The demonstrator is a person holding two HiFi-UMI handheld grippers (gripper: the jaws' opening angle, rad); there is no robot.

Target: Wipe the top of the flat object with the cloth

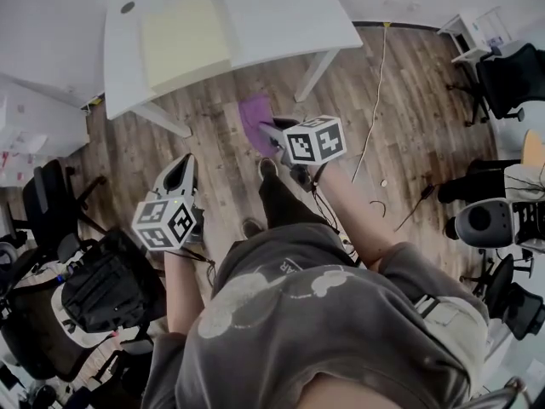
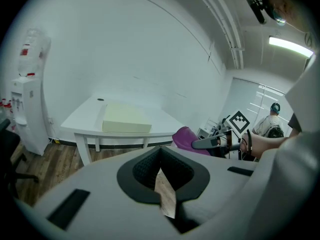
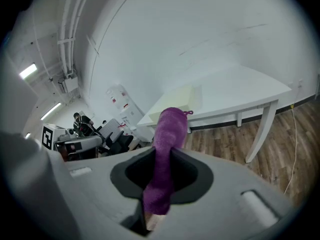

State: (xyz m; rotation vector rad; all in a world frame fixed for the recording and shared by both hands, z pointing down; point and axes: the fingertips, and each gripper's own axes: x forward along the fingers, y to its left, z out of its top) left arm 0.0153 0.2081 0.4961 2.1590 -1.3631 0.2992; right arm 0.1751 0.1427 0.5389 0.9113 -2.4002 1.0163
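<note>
The flat object is a pale yellow slab lying on a white table; it also shows in the left gripper view and the right gripper view. My right gripper is shut on a purple cloth, held over the wooden floor short of the table. The cloth stands up between the jaws. My left gripper hangs lower left, shut, with nothing in it. From the left gripper view the cloth and the right gripper appear to the right.
Office chairs and a black backpack crowd the left. More chairs stand at the right, and a cable runs across the floor. A water dispenser stands left of the table. A person sits in the background.
</note>
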